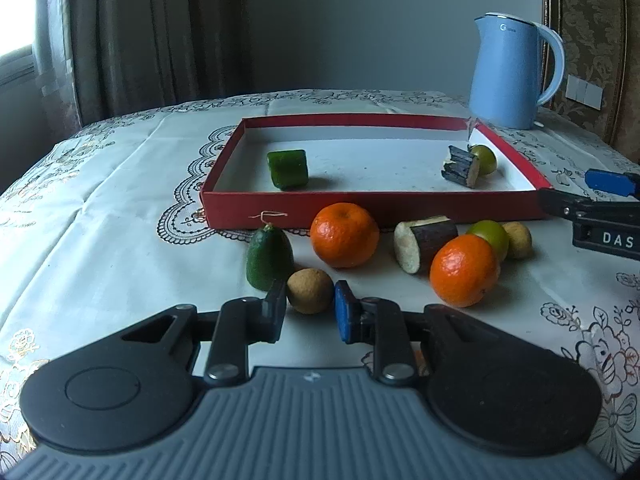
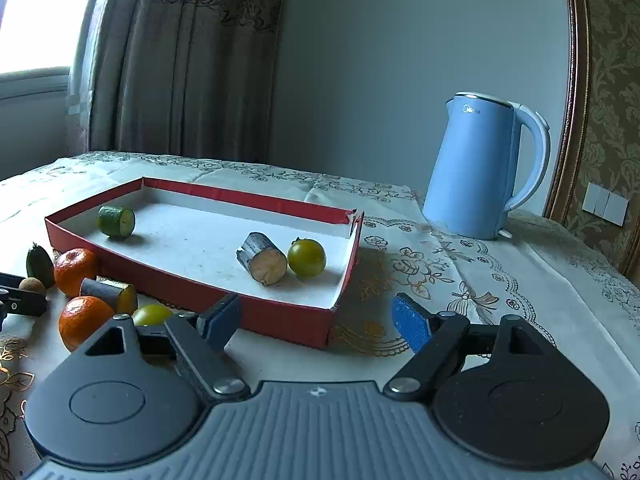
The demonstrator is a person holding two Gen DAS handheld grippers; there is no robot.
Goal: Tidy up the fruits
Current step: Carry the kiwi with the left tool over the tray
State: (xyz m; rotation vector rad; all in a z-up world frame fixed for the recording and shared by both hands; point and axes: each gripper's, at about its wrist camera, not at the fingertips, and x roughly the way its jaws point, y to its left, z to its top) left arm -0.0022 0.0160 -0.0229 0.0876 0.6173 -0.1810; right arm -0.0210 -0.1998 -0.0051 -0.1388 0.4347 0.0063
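Note:
A red tray [image 1: 360,208] [image 2: 280,316] holds a cucumber piece [image 1: 288,169] [image 2: 117,221], a dark sugarcane piece [image 1: 462,166] [image 2: 264,259] and a green fruit [image 1: 485,158] [image 2: 307,258]. In front of it lie a small avocado [image 1: 267,258], two oranges [image 1: 345,235] [image 1: 464,270], a sugarcane piece [image 1: 424,244], a green fruit [image 1: 490,236] and two brown longans [image 1: 310,291] [image 1: 518,239]. My left gripper [image 1: 309,310] is open, its fingers either side of the near longan without closing on it. My right gripper [image 2: 318,320] is open and empty at the tray's near right corner.
A blue electric kettle [image 1: 514,72] [image 2: 478,172] stands behind the tray at the back right. A lace-patterned tablecloth [image 1: 100,216] covers the table. Curtains hang behind at the left. The right gripper shows at the right edge of the left wrist view [image 1: 600,208].

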